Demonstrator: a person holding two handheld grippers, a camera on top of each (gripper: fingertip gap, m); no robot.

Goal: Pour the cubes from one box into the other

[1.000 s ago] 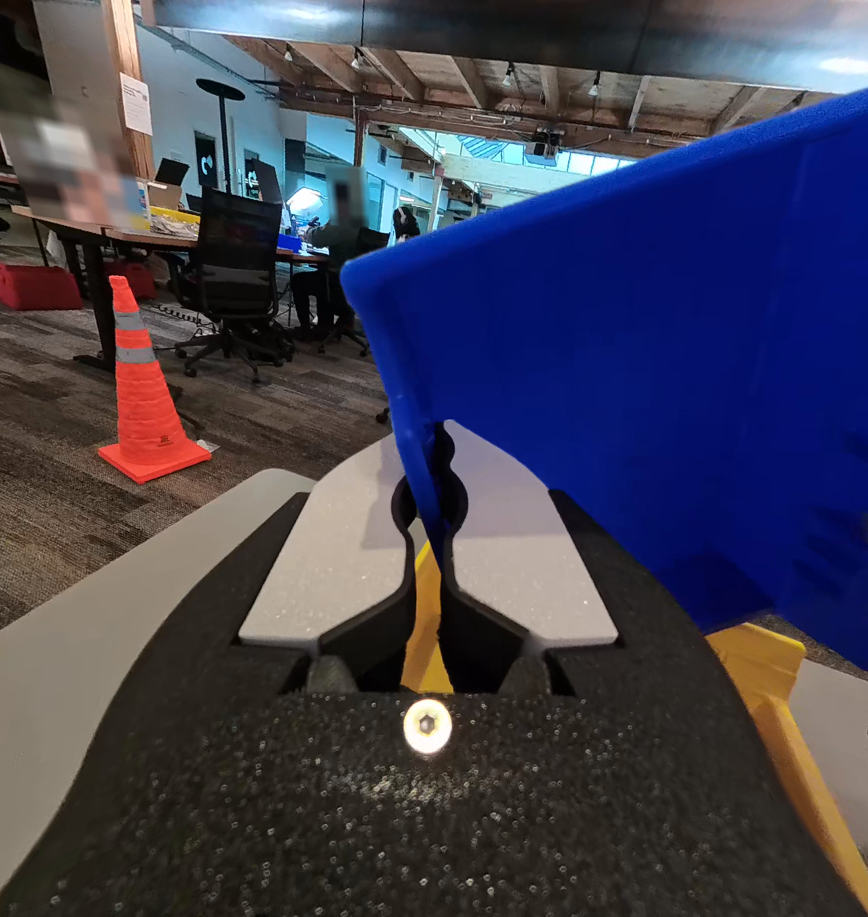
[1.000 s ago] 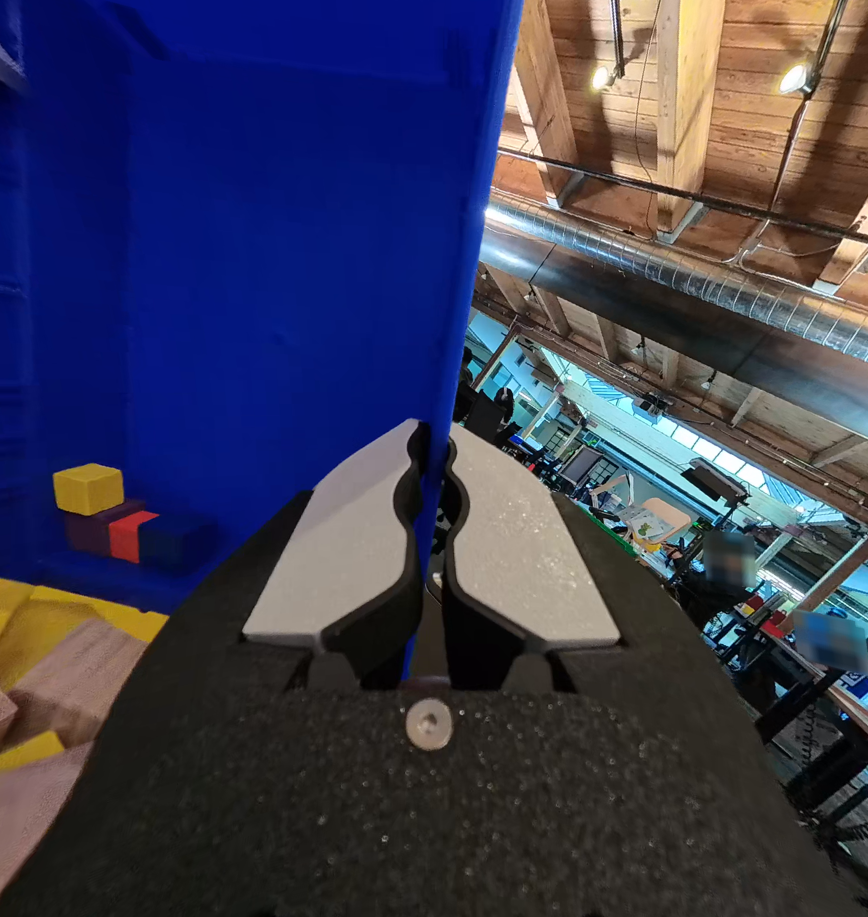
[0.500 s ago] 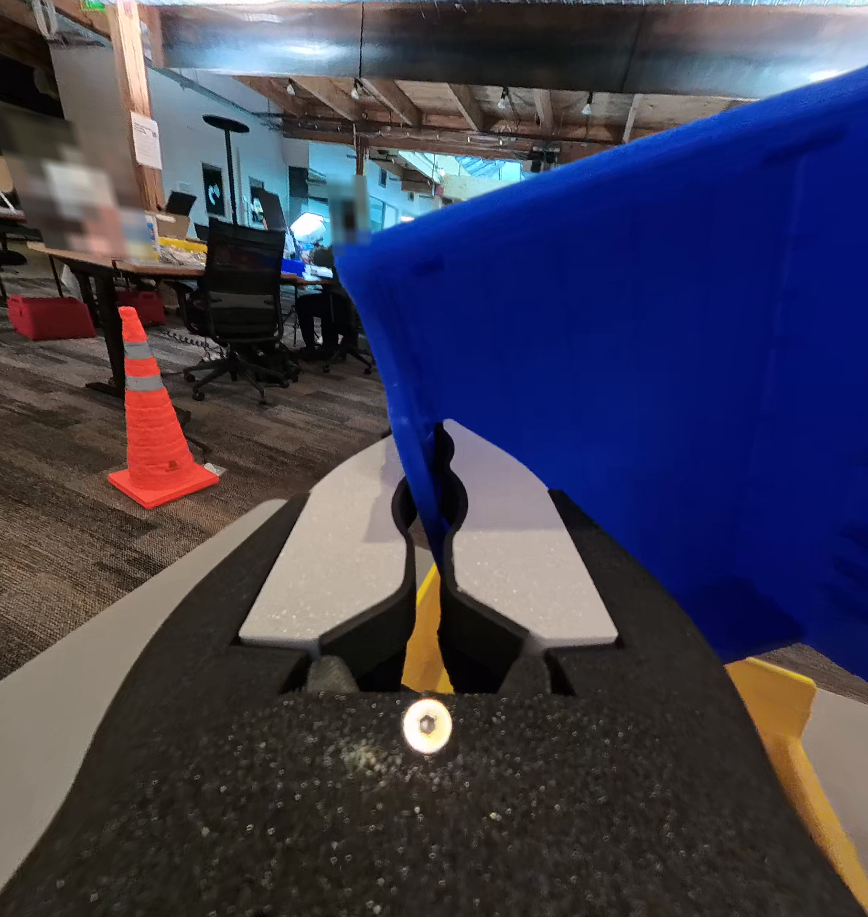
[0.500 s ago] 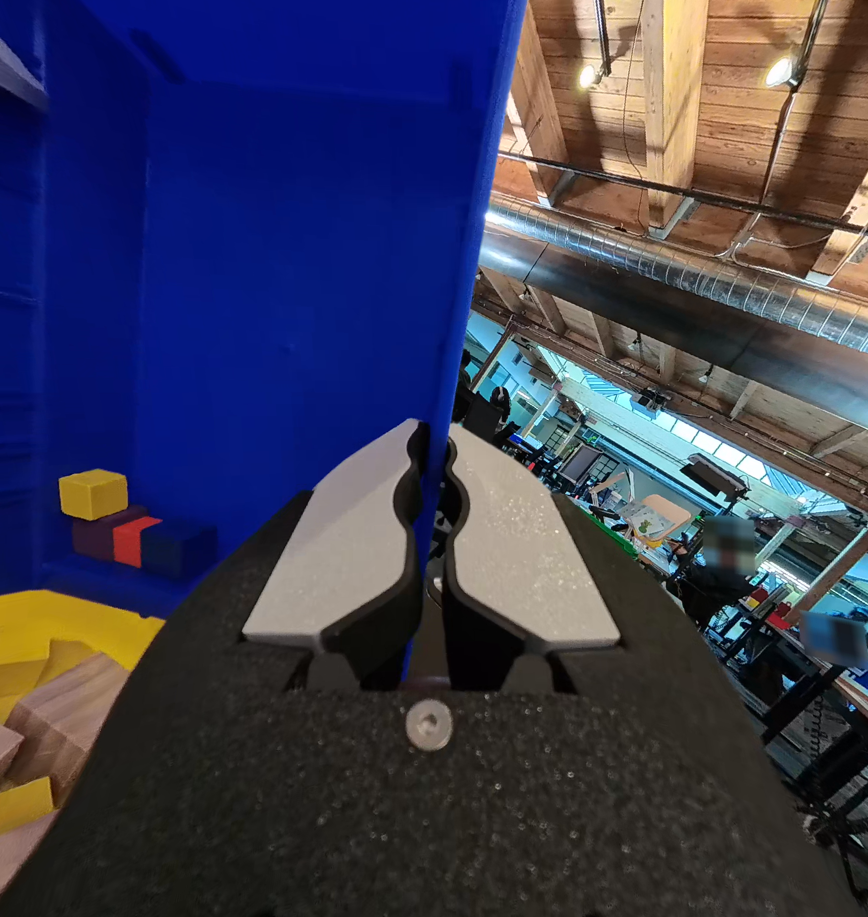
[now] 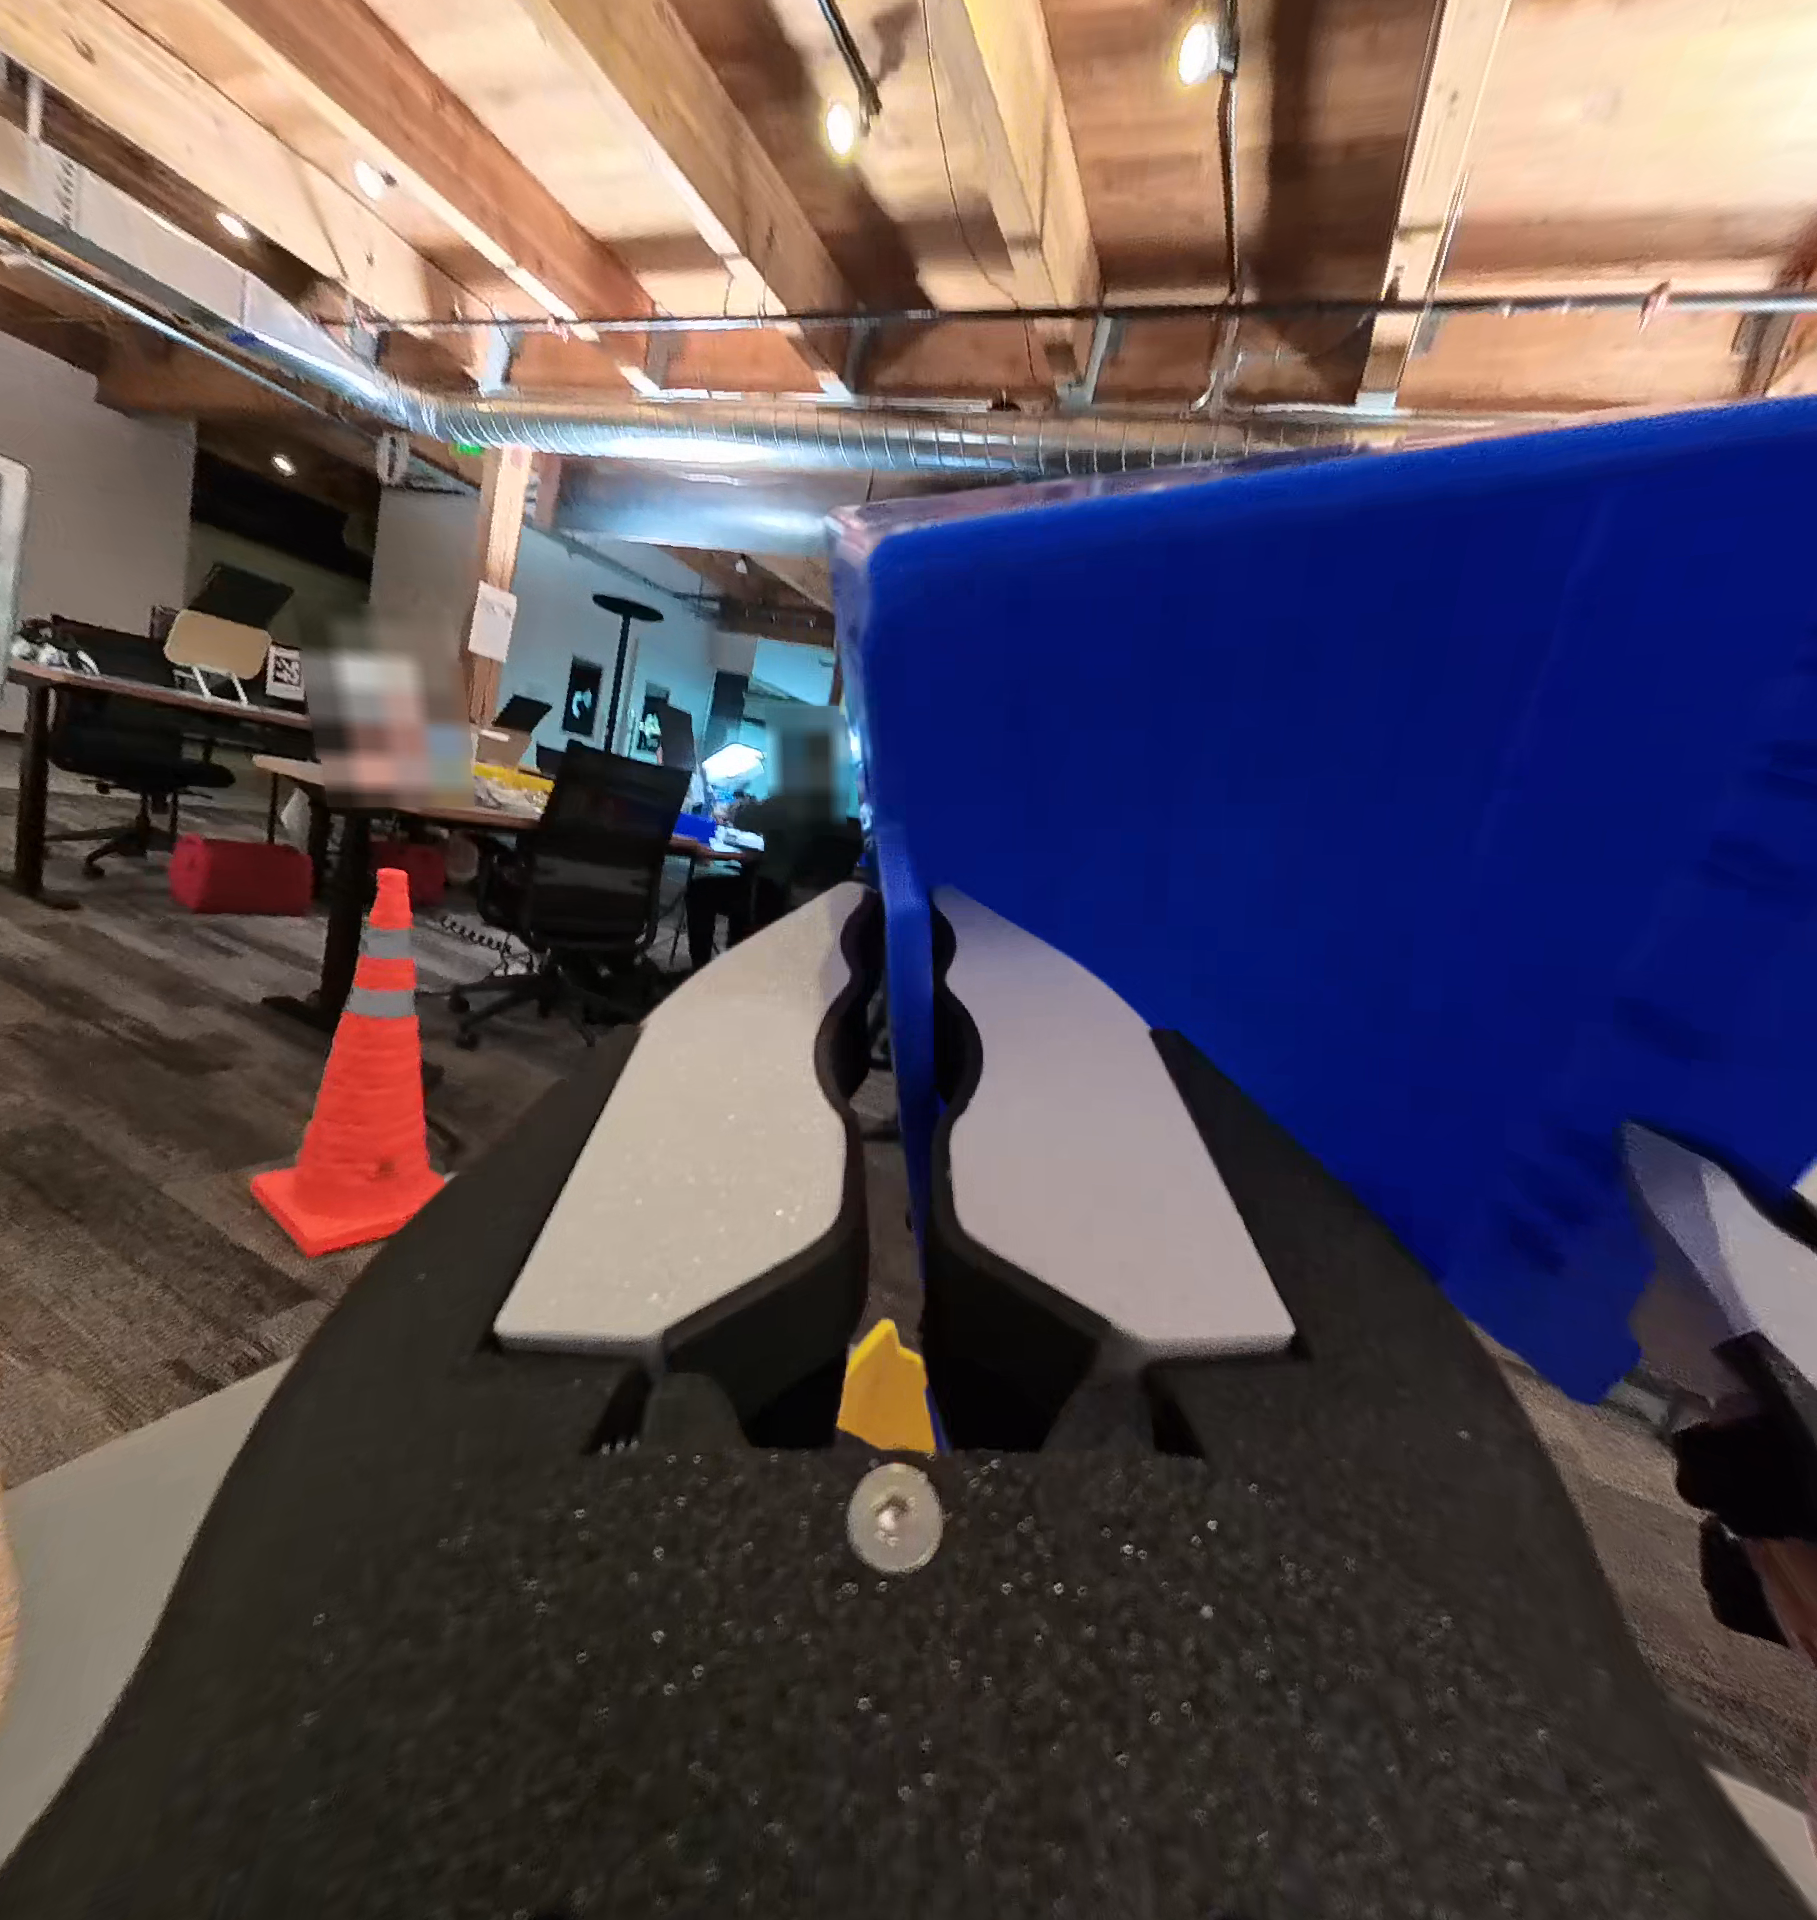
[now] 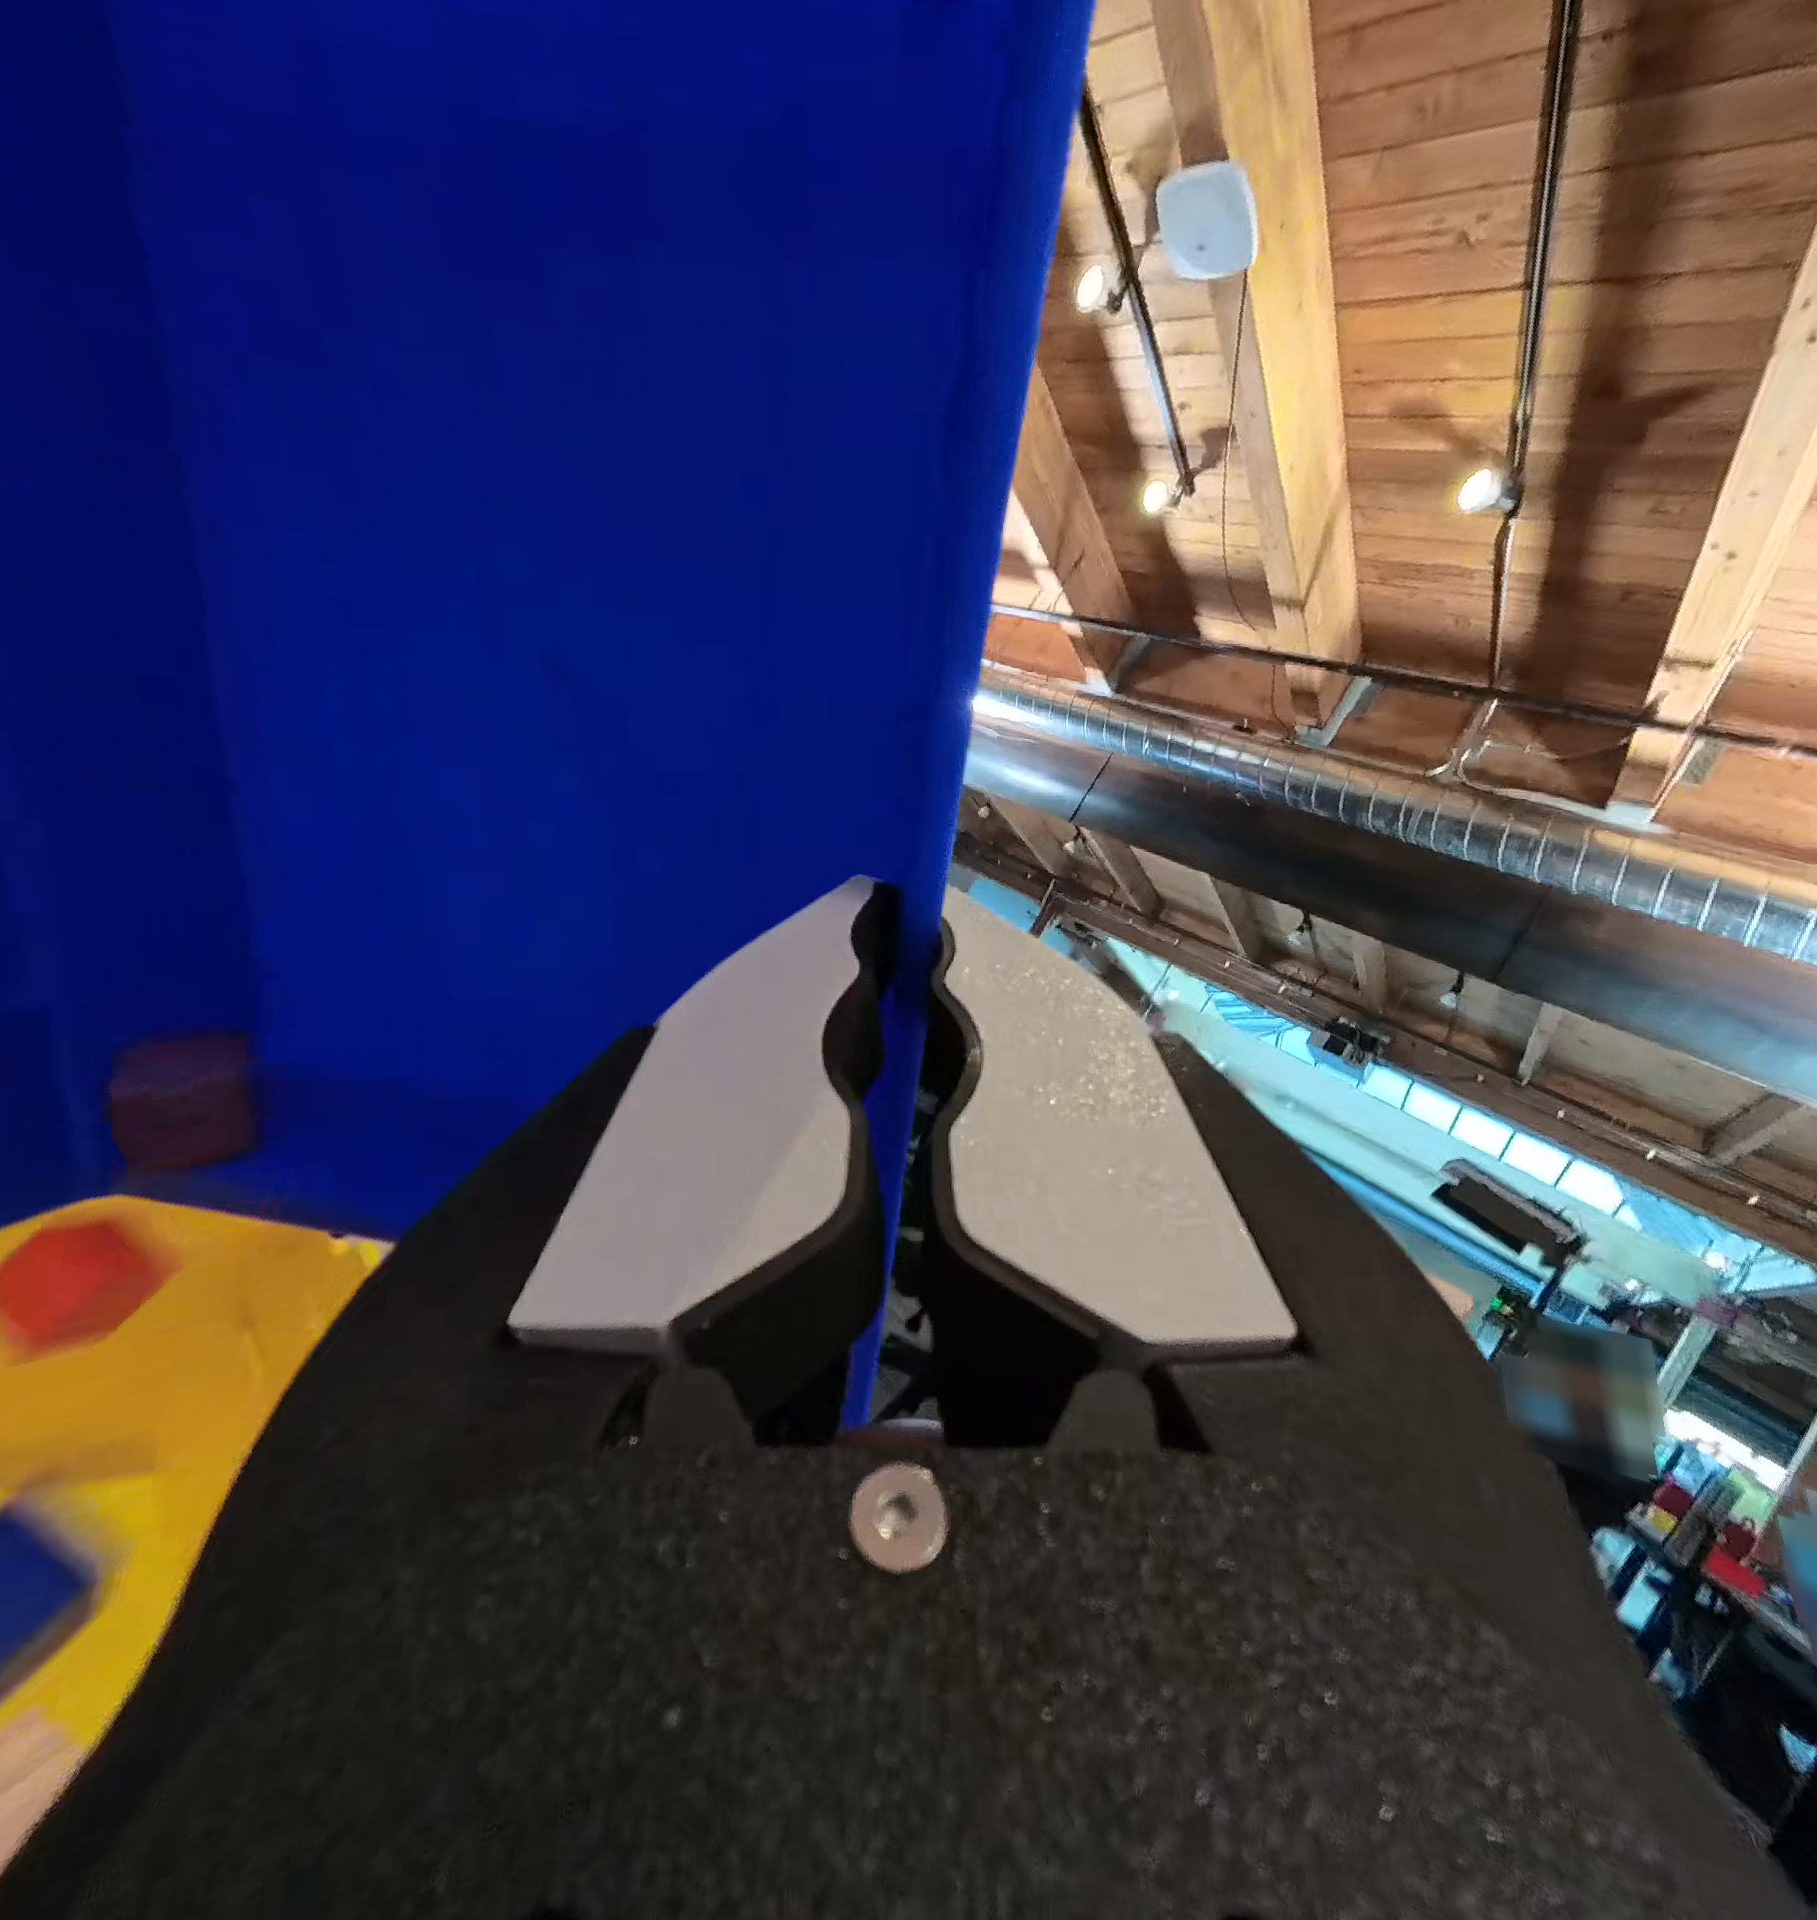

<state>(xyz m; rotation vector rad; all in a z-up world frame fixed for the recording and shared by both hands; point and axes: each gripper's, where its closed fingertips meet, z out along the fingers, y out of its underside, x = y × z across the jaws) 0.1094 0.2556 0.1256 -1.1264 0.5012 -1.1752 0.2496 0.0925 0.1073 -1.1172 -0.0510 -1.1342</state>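
My left gripper (image 5: 899,935) is shut on one wall of the blue box (image 5: 1351,831), which is lifted and tipped steeply. My right gripper (image 6: 909,914) is shut on the opposite wall of the blue box (image 6: 519,468); it also shows at the right edge of the left wrist view (image 5: 1714,1278). Below lies the yellow box (image 6: 218,1340), seen as a sliver in the left wrist view (image 5: 881,1392). A purple cube (image 6: 182,1101) sits in the blue box's lower corner. A red cube (image 6: 62,1283) and a blue cube (image 6: 5,1610) are blurred over the yellow box.
An orange traffic cone (image 5: 369,1081) stands on the carpet to the left. Office chairs (image 5: 592,883) and desks (image 5: 156,707) are behind it. A grey table edge (image 5: 83,1538) shows at the lower left. Wooden ceiling beams and a metal duct (image 6: 1403,831) are overhead.
Both grippers have tilted upward with the blue box, tipping it further. The yellow, red and blue cubes have left its corner; the red and blue ones now show over the yellow box.
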